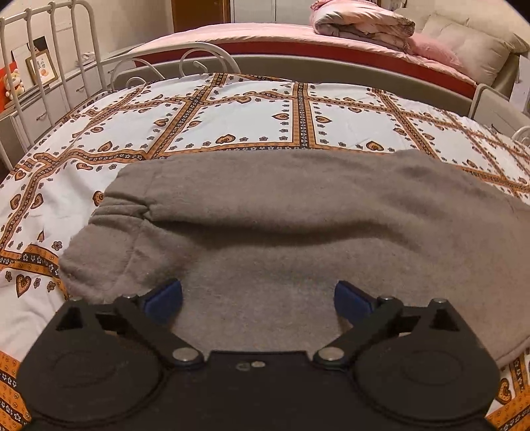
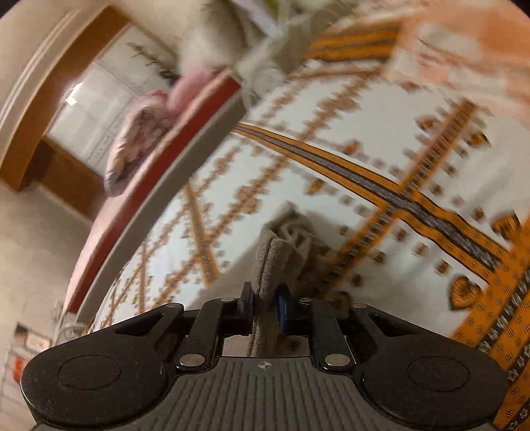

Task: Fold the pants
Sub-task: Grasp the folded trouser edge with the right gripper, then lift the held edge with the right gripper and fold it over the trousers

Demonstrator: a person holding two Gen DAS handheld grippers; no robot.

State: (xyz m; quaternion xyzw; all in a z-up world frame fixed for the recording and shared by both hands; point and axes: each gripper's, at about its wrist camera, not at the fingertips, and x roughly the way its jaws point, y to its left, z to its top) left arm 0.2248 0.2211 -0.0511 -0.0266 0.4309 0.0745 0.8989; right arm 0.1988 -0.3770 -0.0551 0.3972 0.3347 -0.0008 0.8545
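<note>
Grey fleece pants (image 1: 281, 215) lie folded lengthwise across a patterned quilt (image 1: 232, 112), cuffs at the left. My left gripper (image 1: 258, 298) is open, its blue-padded fingers (image 1: 164, 298) spread wide just over the near edge of the pants. My right gripper (image 2: 266, 305) is shut on a bunched fold of the grey pants (image 2: 281, 245) and holds it above the quilt (image 2: 381, 139). The right wrist view is tilted and blurred by motion.
A white metal bed rail (image 1: 49, 49) stands at the left and back. A second bed (image 1: 265, 36) with a folded pink duvet (image 1: 361, 23) and a pillow (image 1: 470, 43) lies beyond. A cabinet (image 1: 36, 109) stands at the far left.
</note>
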